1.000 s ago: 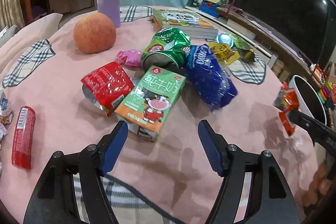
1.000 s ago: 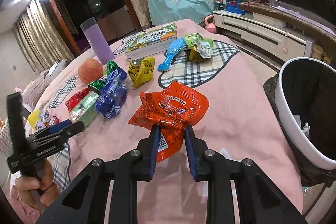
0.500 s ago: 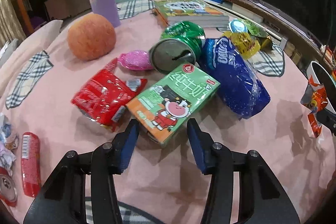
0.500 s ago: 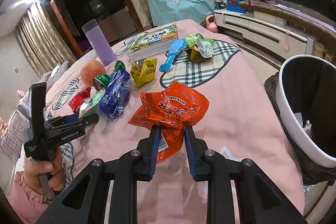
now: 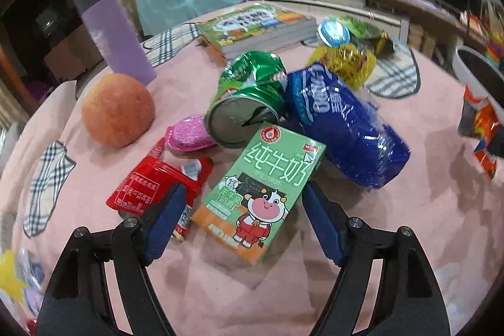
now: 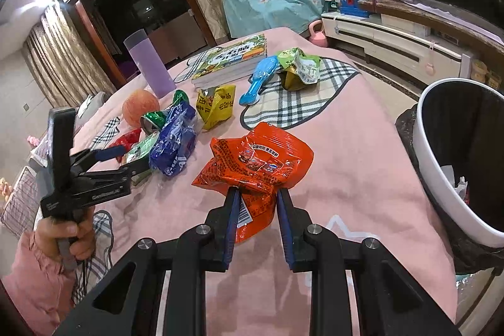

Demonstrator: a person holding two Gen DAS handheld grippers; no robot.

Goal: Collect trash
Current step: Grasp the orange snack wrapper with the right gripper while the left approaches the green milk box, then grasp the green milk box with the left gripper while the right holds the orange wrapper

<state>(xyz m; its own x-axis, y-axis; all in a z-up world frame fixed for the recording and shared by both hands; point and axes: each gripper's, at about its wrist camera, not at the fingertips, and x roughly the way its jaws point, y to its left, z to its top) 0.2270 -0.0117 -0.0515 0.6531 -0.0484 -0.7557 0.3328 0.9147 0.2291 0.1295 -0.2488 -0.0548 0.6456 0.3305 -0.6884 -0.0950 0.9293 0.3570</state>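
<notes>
L gripper (image 5: 242,203): jaws opening, wide, straddling green milk carton (image 5: 260,194), pads clear of it. Carton lies at table (image 5: 409,210) centre, blue bag (image 5: 343,128) at its 2 o'clock. R gripper (image 6: 256,210): narrow, clamping orange wrapper (image 6: 255,166); bin (image 6: 441,178) at 3 o'clock.

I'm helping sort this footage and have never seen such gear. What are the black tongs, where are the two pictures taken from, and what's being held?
A person holds a two-finger grabber in each hand; a camera on each looks along its fingers. The left view shows the left gripper, jaws opening, astride a green milk carton on the pink tablecloth, beside a crushed green can, a blue wrapper and a peach. The right view shows the right gripper clamping an orange snack bag, with the white bin to its right.
</notes>
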